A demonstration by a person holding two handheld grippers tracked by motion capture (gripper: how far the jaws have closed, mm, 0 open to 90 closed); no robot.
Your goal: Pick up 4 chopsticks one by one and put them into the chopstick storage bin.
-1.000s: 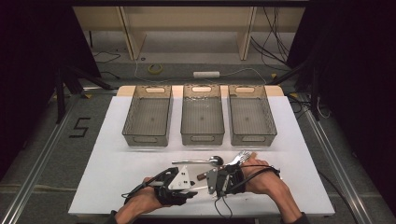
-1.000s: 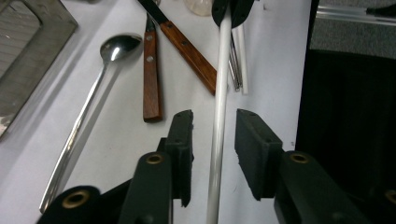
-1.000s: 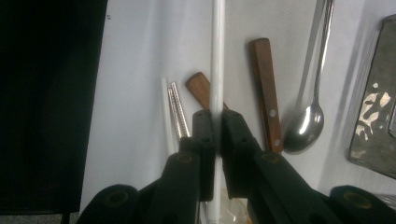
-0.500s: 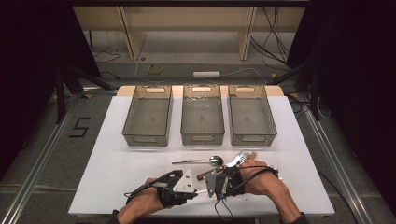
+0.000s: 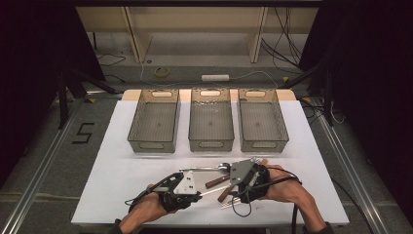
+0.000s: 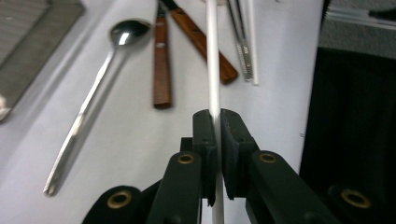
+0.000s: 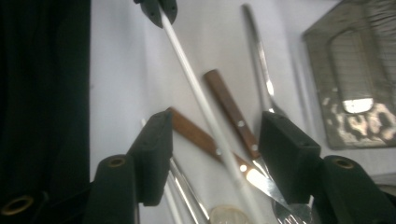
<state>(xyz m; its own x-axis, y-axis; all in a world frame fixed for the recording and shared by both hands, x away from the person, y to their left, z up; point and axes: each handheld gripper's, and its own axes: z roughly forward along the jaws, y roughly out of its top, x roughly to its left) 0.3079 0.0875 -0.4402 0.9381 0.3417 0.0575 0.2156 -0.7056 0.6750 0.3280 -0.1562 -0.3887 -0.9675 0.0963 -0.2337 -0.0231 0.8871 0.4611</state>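
A: As the left tool [image 6: 215,128] clamps a white chopstick [image 6: 212,56], where does that stick lie in the frames?

B: Lower centre of the high view, on the white worktop [image 5: 122,175]; the stick [image 5: 210,193] runs from the left tool [image 5: 197,194] rightward to the pile of cutlery. In the left gripper view it runs straight up the middle, pinched between both pads.

A: And the right tool [image 7: 215,140]?

B: Its jaws have just been opening and stand wide. The chopstick [image 7: 196,93] passes between them in the right gripper view, but neither pad presses on it, so it looks released into the left tool's grip [image 7: 156,7].

A: What else is in the pile?

B: A steel spoon [image 6: 100,70], two wooden-handled knives [image 6: 161,60], and a further pair of chopsticks [image 6: 246,46] at upper right of the left gripper view; a fork's tines [image 7: 292,212] show at lower right of the right gripper view.

A: How far along is the sorting?

B: Judged barely begun. The three grey bins [image 5: 210,126] across the middle of the high view hold nothing visible. One chopstick is secured; it and every other utensil remain to be carried to a bin.
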